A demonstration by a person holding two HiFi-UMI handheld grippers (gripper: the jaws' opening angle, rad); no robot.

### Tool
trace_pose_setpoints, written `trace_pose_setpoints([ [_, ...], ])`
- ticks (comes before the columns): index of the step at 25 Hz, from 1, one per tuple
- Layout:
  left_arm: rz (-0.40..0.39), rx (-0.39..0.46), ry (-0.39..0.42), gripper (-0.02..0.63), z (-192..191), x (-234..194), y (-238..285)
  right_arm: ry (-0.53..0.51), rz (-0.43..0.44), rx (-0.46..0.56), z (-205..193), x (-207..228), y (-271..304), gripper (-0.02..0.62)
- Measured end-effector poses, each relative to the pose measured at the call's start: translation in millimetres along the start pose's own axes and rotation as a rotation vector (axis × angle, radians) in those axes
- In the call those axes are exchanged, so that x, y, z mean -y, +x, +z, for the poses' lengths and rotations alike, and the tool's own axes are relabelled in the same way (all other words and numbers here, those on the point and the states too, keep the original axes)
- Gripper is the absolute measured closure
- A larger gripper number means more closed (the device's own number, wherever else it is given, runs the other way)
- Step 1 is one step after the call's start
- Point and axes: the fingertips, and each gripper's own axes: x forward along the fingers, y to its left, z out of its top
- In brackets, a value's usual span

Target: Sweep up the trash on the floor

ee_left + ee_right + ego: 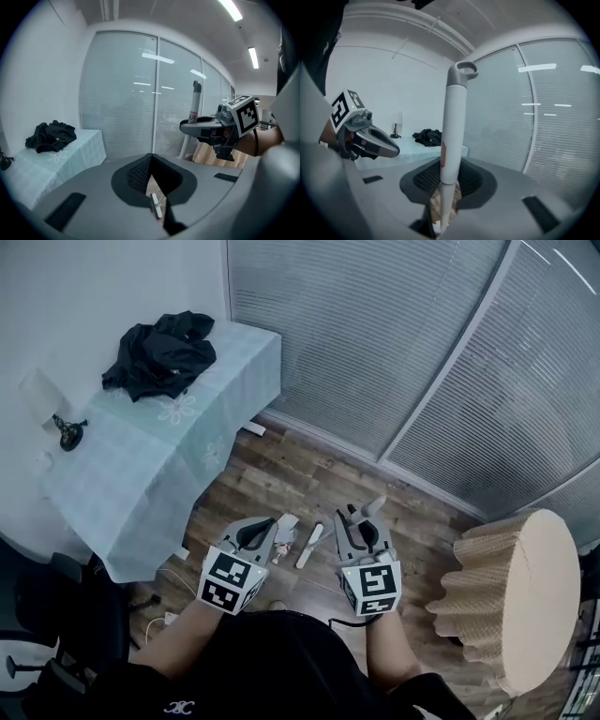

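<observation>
In the right gripper view a white broom handle (452,126) with a loop at its top stands upright, and my right gripper (449,165) is shut on it. Its grey tip (373,508) shows in the head view above the right gripper (361,524). My left gripper (264,527) hovers to the left, jaws together (151,156), holding nothing. On the wooden floor between the grippers lie crumpled white trash (284,532) and a white strip (309,546). The left gripper view shows the strip (156,206) below its jaws, and the right gripper (206,127) with the handle (194,103).
A table with a pale green cloth (141,465) stands at the left, with black clothing (161,352) and a small lamp (67,432) on it. A round corrugated stool (525,587) is at the right. Blinds-covered glass walls (394,343) run behind. A black chair (56,615) sits lower left.
</observation>
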Motion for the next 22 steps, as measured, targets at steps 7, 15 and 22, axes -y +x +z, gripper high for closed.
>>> trace_pose_setpoints([
  [7,-0.059,-0.028,-0.007,0.612,-18,12,0,0.099,-0.08,-0.084,-23,-4,-19,0.5],
  [15,-0.083,-0.039,-0.018,0.612,-27,21,-2,0.097,-0.071,-0.126,-33,-14,-32,0.5],
  [22,-0.079,-0.048,-0.023,0.611,-33,20,-6,0.07,-0.052,-0.11,-21,-17,-34,0.502],
])
